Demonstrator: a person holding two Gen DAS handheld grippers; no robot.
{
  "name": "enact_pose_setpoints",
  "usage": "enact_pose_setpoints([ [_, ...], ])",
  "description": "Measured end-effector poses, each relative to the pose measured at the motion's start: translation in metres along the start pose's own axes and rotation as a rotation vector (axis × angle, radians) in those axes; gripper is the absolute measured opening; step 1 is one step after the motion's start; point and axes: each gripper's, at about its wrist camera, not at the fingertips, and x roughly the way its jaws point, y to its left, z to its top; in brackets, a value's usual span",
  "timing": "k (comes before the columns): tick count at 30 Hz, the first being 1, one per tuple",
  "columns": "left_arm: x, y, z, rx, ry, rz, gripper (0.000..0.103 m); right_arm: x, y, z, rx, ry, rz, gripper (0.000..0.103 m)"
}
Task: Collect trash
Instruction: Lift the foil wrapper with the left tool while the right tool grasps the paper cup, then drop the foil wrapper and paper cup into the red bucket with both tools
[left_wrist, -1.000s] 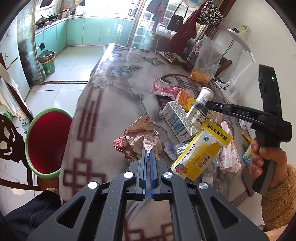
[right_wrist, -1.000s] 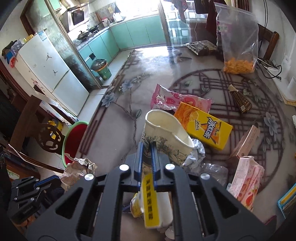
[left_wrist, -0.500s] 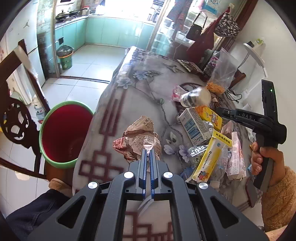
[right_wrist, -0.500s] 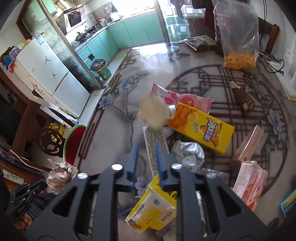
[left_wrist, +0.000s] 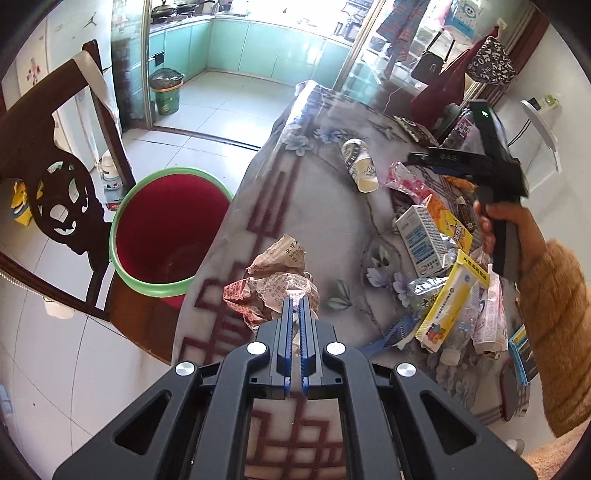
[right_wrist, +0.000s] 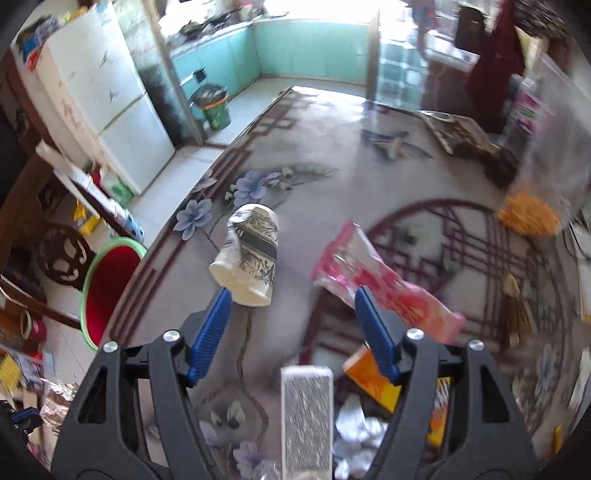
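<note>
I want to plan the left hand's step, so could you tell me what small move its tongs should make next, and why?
Probably swing the left tongs leftward over the green-rimmed red bucket and then open. They are shut on the crumpled printed paper wad, which hangs above the patterned table near its edge, and the bucket stands on the floor just left of that edge.

The right wrist view is motion-blurred: the pink wrapper (right_wrist: 384, 288) and orange box (right_wrist: 373, 376) smear. The left claw (left_wrist: 294, 299) hides part of the crumpled paper (left_wrist: 273, 284).
</note>
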Motion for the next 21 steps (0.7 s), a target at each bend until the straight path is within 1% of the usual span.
enact_pose_setpoints([
  [2,0.003,0.005,0.004,-0.01,0.0,0.004,0.001,0.018,0.011,0.011,-0.015,0.031,0.017,0.067],
  [5,-0.002,0.014,0.007,-0.046,-0.028,0.013,0.001,0.038,0.024,0.024,0.02,0.054,0.102,0.069],
  [7,-0.005,0.018,0.006,-0.07,-0.039,0.025,0.001,0.054,0.034,0.029,0.021,0.079,0.101,0.069],
  [9,-0.006,0.023,0.004,-0.083,-0.028,0.036,0.001,0.077,0.041,0.032,0.041,0.138,0.122,0.069],
  [10,-0.006,0.025,0.004,-0.081,-0.021,0.046,0.0,0.086,0.043,0.031,0.054,0.167,0.149,0.062],
  [11,-0.006,0.027,0.005,-0.082,-0.019,0.054,0.0,0.093,0.045,0.029,0.062,0.19,0.16,0.051],
  [12,-0.007,0.03,0.007,-0.087,-0.021,0.059,0.0,0.098,0.046,0.027,0.066,0.205,0.15,0.026],
  [13,-0.009,0.032,0.009,-0.092,-0.027,0.062,0.0,0.1,0.045,0.025,0.078,0.212,0.15,0.025],
  [16,-0.012,0.037,0.014,-0.091,-0.045,0.068,0.0,0.084,0.041,0.018,0.122,0.165,0.183,0.024],
  [19,-0.011,0.041,0.021,-0.077,-0.059,0.065,0.0,0.052,0.041,0.013,0.12,0.094,0.197,0.024],
  [21,-0.007,0.044,0.026,-0.071,-0.051,0.049,0.0,0.028,0.04,0.009,0.121,0.055,0.201,0.024],
])
